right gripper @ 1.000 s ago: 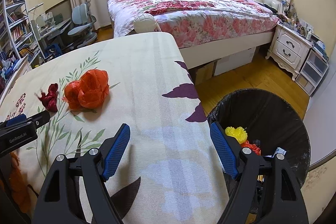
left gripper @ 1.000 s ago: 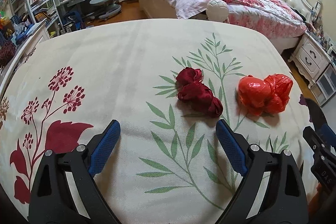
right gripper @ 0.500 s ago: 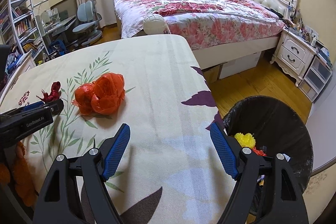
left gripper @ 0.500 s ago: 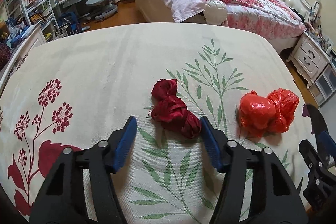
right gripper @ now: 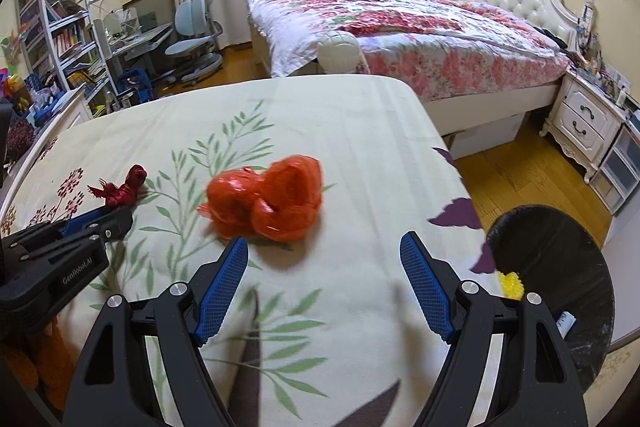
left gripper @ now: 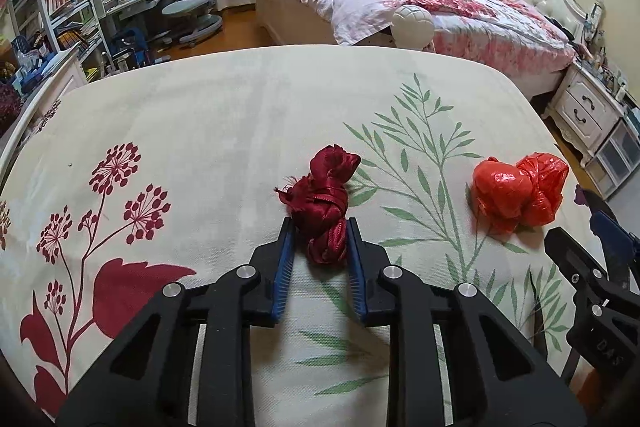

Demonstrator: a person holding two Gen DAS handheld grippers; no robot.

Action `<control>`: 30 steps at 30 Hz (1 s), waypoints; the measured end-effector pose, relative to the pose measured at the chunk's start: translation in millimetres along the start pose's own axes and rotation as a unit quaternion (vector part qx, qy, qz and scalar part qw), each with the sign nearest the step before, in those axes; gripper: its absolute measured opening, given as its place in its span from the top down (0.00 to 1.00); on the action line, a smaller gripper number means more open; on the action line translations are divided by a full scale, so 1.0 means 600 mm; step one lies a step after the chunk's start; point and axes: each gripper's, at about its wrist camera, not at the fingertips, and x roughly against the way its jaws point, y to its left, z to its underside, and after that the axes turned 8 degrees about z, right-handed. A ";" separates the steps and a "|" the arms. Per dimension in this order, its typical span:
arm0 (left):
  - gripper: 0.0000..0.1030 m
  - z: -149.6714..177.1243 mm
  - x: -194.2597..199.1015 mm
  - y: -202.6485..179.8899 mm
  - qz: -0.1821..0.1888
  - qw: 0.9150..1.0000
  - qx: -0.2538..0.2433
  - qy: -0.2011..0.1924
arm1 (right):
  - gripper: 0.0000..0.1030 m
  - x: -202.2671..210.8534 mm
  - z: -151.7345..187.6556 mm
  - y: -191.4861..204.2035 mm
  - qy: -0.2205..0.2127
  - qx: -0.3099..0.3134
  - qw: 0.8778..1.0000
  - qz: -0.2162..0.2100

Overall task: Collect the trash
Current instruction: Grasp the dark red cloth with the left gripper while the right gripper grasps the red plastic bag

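Closing just now, the left hand-held gripper (left gripper: 319,233) pinches the dark red ribbon bundle (left gripper: 325,205); the right hand-held gripper (right gripper: 324,259) stays spread near the orange bag (right gripper: 267,202).

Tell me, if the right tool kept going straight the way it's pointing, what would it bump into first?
Probably the orange plastic bag. The right tool is open and aimed down at the flowered bedspread, with the bag just ahead, nearer its left finger. Depth is unclear, so it might touch the bedspread beside the bag first.
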 end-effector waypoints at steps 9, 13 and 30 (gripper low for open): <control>0.78 0.008 0.014 0.032 -0.005 1.000 0.011 -0.002 | 0.23 -0.021 -0.020 0.054 0.004 0.015 1.000 -0.015; 0.78 0.012 0.017 0.041 -0.009 1.000 0.014 -0.004 | 0.22 -0.034 -0.030 0.074 0.009 0.028 1.000 -0.003; 0.79 0.014 0.023 0.051 -0.010 1.000 0.022 -0.008 | 0.35 -0.038 -0.026 0.075 0.029 0.019 0.999 0.001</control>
